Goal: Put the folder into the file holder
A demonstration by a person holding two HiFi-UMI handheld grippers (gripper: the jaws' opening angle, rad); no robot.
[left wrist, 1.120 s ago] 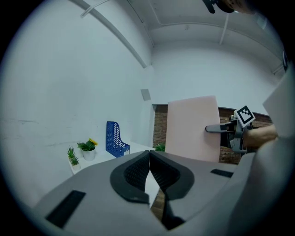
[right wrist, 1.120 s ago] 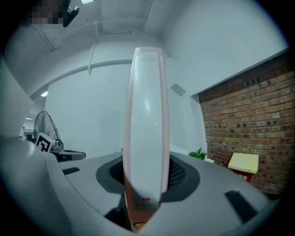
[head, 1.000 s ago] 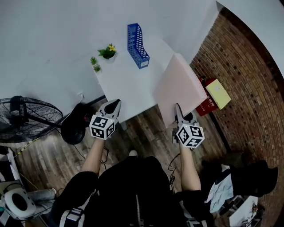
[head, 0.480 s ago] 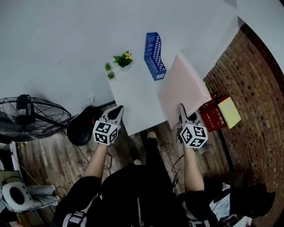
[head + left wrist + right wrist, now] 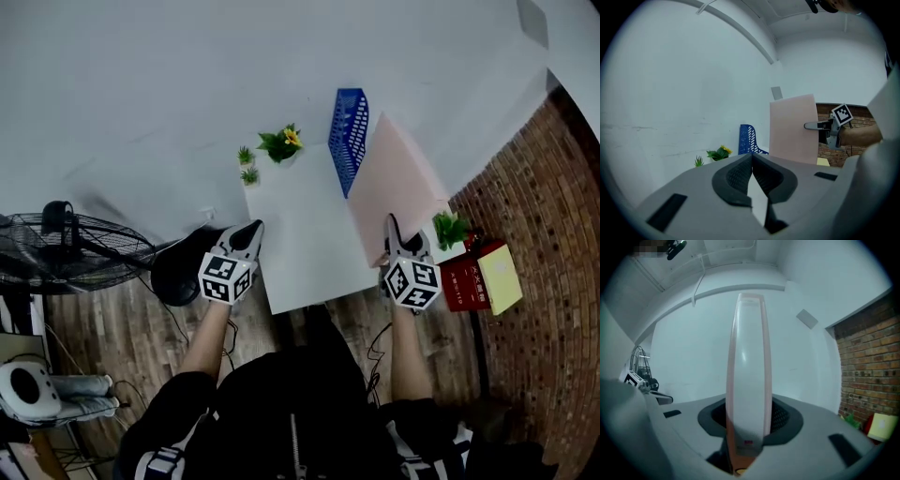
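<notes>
A blue mesh file holder [image 5: 349,136] stands at the back of the white table [image 5: 300,234], against the wall. My right gripper [image 5: 392,227] is shut on the near edge of a pale pink folder [image 5: 394,183], which it holds upright on edge over the table's right side, just right of the holder. In the right gripper view the folder [image 5: 747,371] rises edge-on between the jaws. My left gripper [image 5: 251,229] hovers at the table's near left corner, shut with nothing in it. The left gripper view shows the holder [image 5: 748,139] beside the folder [image 5: 793,131].
Small potted plants [image 5: 281,142] sit at the table's back left. A black fan [image 5: 75,248] and a dark round object [image 5: 178,267] are on the wood floor at the left. A red box [image 5: 476,277], a green plant [image 5: 452,228] and a brick wall lie at the right.
Both grippers have moved up to the table. The folder, earlier off the table's right edge, now stands over the table next to the file holder. The right grip is unchanged.
</notes>
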